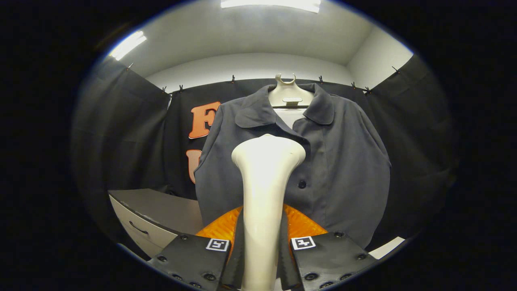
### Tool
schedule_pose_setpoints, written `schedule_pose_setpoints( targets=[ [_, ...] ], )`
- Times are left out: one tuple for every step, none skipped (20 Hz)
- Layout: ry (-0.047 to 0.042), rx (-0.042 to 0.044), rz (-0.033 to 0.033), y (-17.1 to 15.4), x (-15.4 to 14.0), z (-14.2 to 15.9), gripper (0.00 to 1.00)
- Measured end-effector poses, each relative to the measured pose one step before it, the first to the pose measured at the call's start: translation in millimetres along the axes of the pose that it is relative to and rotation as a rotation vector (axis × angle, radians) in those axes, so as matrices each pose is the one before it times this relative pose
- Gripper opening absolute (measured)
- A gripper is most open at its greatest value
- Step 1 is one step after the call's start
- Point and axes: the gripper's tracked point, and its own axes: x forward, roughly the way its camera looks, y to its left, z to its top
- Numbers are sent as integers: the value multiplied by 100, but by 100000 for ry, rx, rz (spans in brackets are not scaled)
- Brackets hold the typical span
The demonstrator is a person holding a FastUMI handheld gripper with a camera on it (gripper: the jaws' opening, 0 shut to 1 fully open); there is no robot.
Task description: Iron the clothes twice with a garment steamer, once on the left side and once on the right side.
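A dark grey buttoned jacket [335, 161] hangs on a pale hanger [290, 93] against the booth wall, facing me. My gripper [261, 238] is shut on the cream handle of the garment steamer [266, 178], both fingers pressing its sides. The steamer stands upright between the fingers, and its wide head reaches chest height of the jacket, left of the button line. Whether the head touches the cloth I cannot tell. The steamer hides the jacket's lower middle.
A grey cabinet [157, 214] with a drawer handle stands low to the left of the jacket. A pale flat edge [387, 247] shows low on the right. Black curtains close off both sides and the back.
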Motion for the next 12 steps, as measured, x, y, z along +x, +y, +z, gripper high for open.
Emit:
schedule_pose_setpoints(
  targets=[
    [483, -88, -58, 35, 65, -358, 42],
    [677, -231, -439, -36, 103, -373, 42],
    [612, -135, -232, -91, 95, -311, 42],
    [449, -31, -79, 48, 41, -314, 42],
    [408, -75, -66, 19, 68, -237, 42],
    [319, -40, -91, -11, 99, -241, 42],
    [386, -45, -98, -33, 33, -324, 42],
    [682, -225, -452, -43, 74, -352, 42],
    [788, -188, -490, -39, -25, -389, 42],
    [830, 115, -107, -16, -24, -449, 42],
    [784, 543, 144, 61, -167, -503, 42],
    [709, 585, 178, 81, -135, -416, 42]
  ],
)
